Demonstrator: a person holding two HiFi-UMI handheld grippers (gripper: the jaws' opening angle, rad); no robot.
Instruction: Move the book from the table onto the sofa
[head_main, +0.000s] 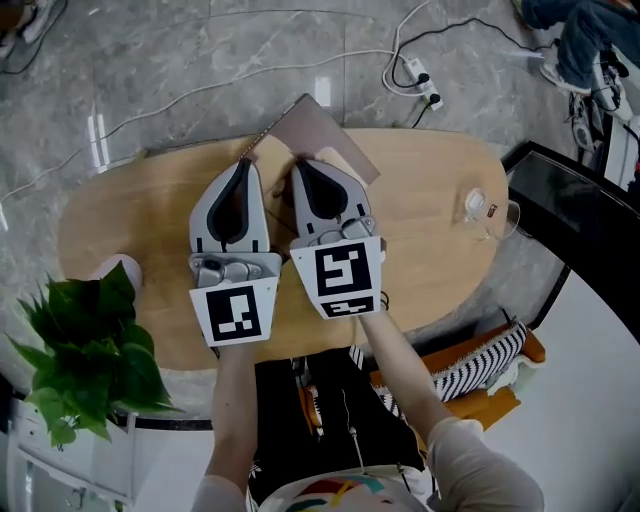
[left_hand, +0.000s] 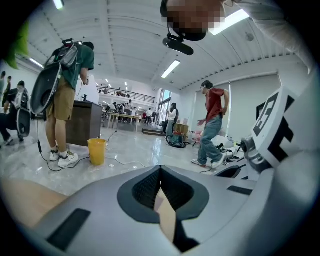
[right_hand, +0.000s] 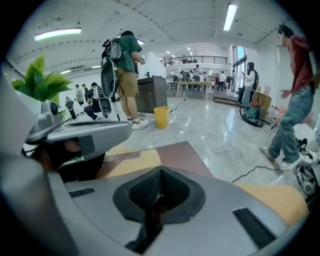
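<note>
Book (head_main: 325, 135) lies straight ahead of both my tools, at the middle of the table's (head_main: 430, 180) far edge. The coming move turns on that: the load is in front of me and has to travel back towards my body and off to one side. I cannot make out the sofa plainly (a striped cushion (head_main: 480, 365) on an orange seat, just off the table's near right edge beside my right arm, may belong to it).

My left gripper (head_main: 243, 163) and right gripper (head_main: 306, 165) sit side by side with their tips at the book's near side. The left is by its left corner and the right is closer to its middle, so neither hand is clearly nearer.

The left jaws are pressed together on a thin tan sheet seen edge-on, which I take to be the book's edge. The right jaws are fully closed and the cover runs right up to their tips. I judge they pinch the near edge too, though the pinch point itself is dark.

The book lies skewed, with one corner pointing away from me and overhanging the table's far edge above the floor. Its long axis seems to run from near left to far right, though my grippers hide part of it. It looks thin and flat, with a mauve-brown cover and a tan band along the left side.
</note>
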